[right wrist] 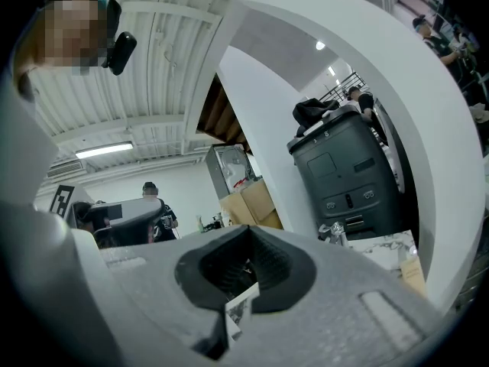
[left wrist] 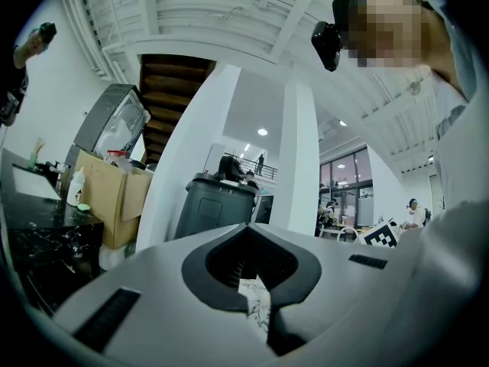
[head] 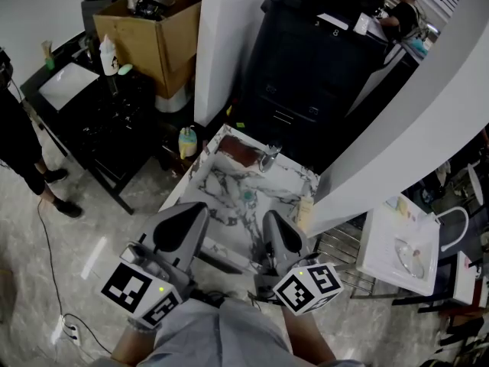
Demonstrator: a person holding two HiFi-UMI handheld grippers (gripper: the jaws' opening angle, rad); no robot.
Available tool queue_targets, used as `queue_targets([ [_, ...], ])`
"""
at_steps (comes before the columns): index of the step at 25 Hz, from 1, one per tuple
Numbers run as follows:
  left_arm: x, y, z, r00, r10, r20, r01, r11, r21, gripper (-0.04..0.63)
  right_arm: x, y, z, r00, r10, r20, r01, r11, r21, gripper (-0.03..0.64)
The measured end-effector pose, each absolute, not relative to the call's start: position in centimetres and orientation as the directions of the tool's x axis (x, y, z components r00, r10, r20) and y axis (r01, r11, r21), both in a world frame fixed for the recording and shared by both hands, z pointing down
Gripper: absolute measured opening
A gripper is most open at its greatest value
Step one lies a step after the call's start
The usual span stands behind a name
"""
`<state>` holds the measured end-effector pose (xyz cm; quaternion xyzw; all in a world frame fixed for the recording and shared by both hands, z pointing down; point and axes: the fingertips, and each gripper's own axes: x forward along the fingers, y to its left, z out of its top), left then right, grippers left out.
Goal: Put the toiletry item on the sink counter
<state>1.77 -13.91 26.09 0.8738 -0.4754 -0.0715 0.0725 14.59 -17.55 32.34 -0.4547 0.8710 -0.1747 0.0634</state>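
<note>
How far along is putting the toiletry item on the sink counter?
A beige bottle already stands on the sink counter, right edge. Nothing in hand: left gripper and right gripper are both shut, empty. A yellow bottle beside the counter may remain.

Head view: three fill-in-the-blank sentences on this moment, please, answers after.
1. The left tool and right tool both have jaws ____.
2. The small beige bottle stands at the ____ edge of the white marble-patterned sink counter.
3. The chrome faucet sits at that counter's ____ edge.
Missing: shut; right; far
</note>
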Motion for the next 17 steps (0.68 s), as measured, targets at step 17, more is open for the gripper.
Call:
queue_targets([
  [17,2.36,-14.04,26.44,0.536,-0.842,-0.058,-0.820,-0.535,0.202,0.003,14.93,-17.59,32.85,-0.592,-0.804,0.062,-0.763,0.533,-0.366,-0.002],
])
